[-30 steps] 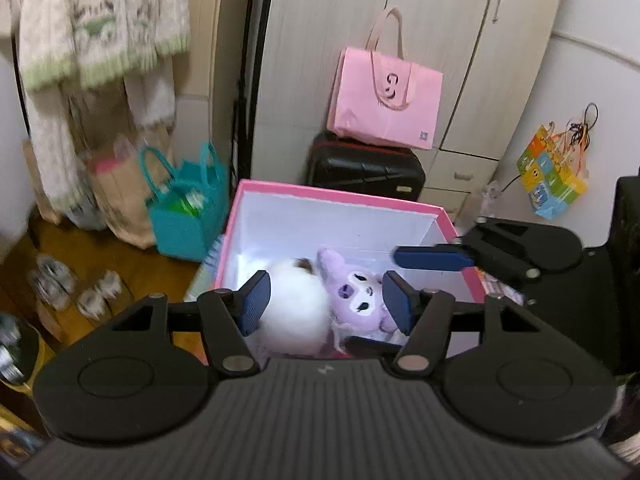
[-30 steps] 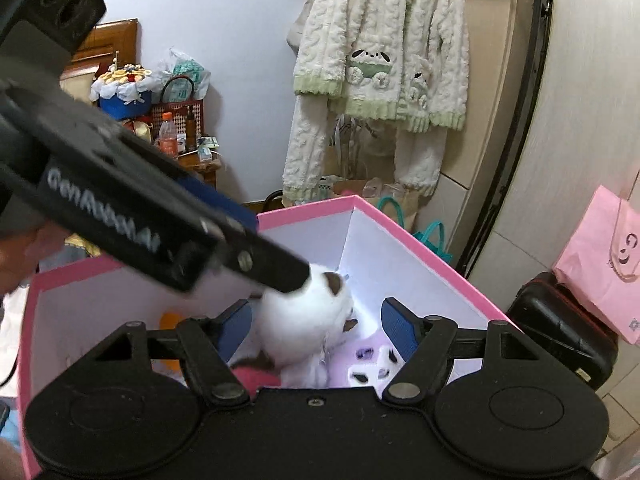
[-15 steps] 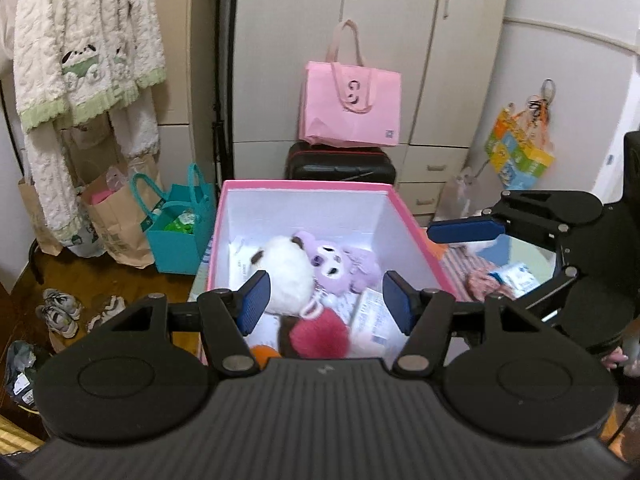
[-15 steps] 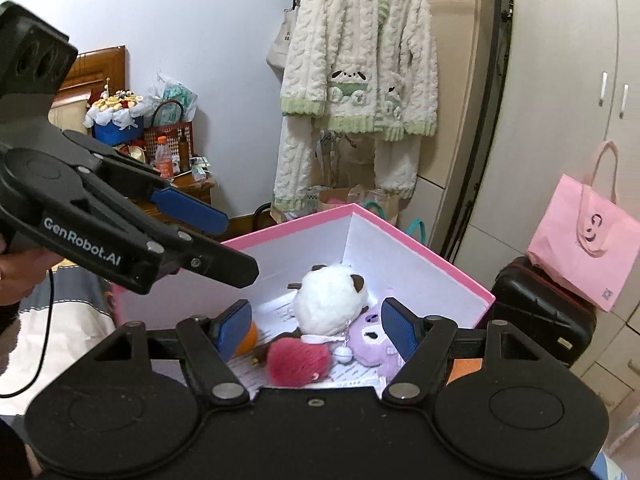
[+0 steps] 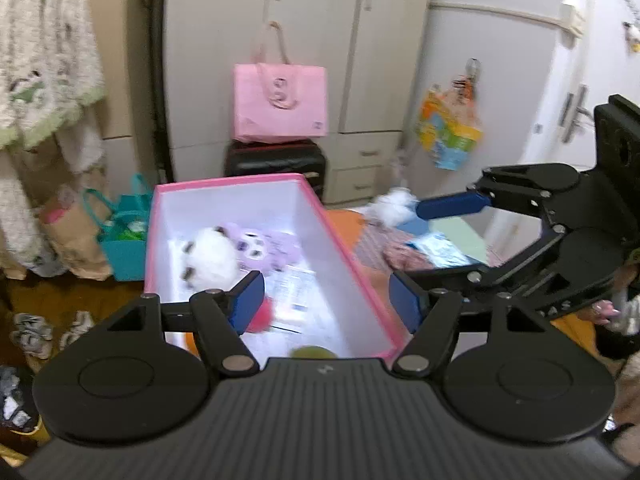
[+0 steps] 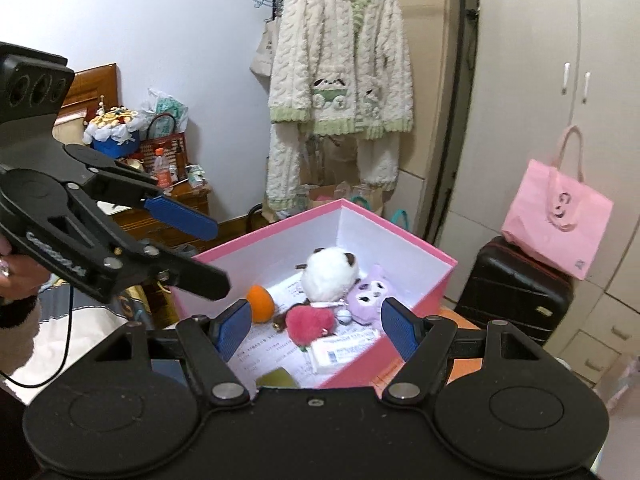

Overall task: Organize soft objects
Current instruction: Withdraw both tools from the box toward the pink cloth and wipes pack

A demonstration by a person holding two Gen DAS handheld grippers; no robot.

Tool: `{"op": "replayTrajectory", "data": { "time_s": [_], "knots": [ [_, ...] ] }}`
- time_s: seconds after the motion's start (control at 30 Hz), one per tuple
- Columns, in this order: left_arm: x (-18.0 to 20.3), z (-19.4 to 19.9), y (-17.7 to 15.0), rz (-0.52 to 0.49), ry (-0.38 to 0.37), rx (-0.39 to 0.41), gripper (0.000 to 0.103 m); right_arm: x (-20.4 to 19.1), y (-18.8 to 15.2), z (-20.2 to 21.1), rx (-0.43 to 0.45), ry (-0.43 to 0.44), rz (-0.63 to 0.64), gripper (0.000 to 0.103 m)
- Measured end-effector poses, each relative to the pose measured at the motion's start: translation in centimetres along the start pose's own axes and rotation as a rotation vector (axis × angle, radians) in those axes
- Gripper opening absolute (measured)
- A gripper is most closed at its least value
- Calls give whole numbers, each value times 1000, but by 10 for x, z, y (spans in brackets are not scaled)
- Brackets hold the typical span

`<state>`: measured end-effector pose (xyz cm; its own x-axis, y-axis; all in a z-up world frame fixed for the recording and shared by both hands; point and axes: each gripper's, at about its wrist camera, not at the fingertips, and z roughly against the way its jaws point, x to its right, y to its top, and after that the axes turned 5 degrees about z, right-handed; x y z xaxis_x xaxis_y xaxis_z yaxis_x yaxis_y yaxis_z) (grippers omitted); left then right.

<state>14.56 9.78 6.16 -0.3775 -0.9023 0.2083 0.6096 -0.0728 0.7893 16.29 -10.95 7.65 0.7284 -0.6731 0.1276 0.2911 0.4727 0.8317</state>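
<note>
Plush toys, white, purple, red, lying together inside pink box. Left gripper jaws opening, empty; right gripper jaws apart, empty.

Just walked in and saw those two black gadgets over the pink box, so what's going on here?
A person is tidying soft toys into the pink box with a handheld gripper in each hand. The white plush, purple plush and red fluffy ball already lie inside. The left gripper is opening with nothing between its pads, and the right gripper is open and empty too. Another white fluffy toy lies outside, beyond the box.
</note>
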Motion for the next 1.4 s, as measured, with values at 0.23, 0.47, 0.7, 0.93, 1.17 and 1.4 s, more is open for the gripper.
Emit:
{"op": "replayTrajectory", "data": {
  "time_s": [0.23, 0.47, 0.7, 0.93, 1.17, 1.4],
  "knots": [
    [27, 0, -3, -27, -8, -34, 70, 3, -22, 35, -12, -28, -6, 76],
    [64, -8, -9, -87, -55, -95, 70, 13, -57, 62, -49, -74, -34, 76],
    [102, -25, -15, -148, -114, -159, 70, 33, -90, 86, -62, -121, -95, 76],
    [125, -55, -15, -159, -147, -220, 70, 51, -122, 89, -91, -160, -154, 76],
    [138, -85, -14, -146, -157, -266, 70, 70, -144, 78, -119, -170, -185, 76],
    [153, -114, -22, -170, -180, -253, 67, 81, -169, 56, -134, -141, -143, 76]
  ]
}}
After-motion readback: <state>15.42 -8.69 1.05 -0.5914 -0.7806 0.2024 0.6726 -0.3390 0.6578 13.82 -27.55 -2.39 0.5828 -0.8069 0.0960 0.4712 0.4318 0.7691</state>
